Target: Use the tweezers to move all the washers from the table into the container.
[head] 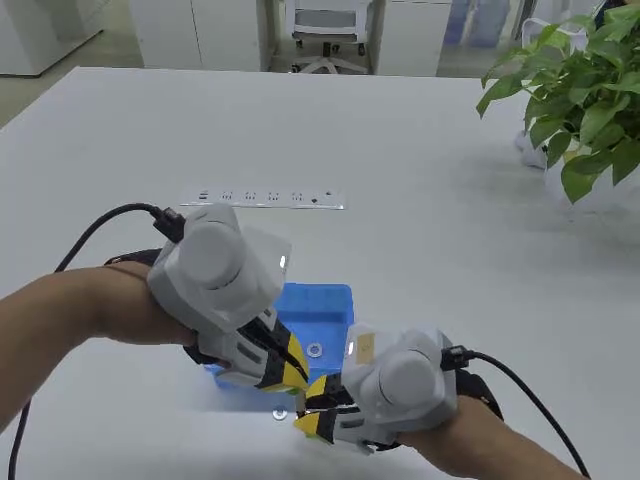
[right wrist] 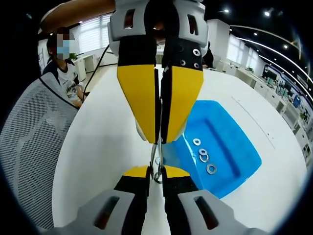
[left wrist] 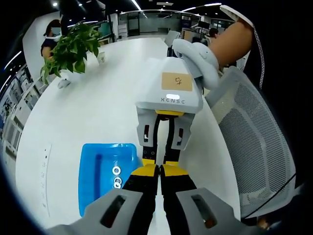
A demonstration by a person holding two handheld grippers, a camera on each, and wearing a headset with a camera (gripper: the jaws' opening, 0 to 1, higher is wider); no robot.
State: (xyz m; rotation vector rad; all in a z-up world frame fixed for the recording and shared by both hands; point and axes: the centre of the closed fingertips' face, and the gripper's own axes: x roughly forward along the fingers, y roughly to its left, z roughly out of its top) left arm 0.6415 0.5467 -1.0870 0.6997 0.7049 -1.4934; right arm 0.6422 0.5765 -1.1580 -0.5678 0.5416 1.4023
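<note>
Tweezers (right wrist: 158, 149) inside right tool (right wrist: 156, 170)

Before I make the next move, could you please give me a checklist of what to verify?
1. Grip on the thin metal tweezers: ok, the left gripper and the right gripper are both shut on them.
2. The blue plastic container is open and close by: ok.
3. The small silver washers are inside it: ok, four lie on its floor.
4. The white table is free of washers: not ok, what looks like a stray washer lies by the container's near wall.
5. Tweezer tips carrying a washer: cannot tell.
</note>
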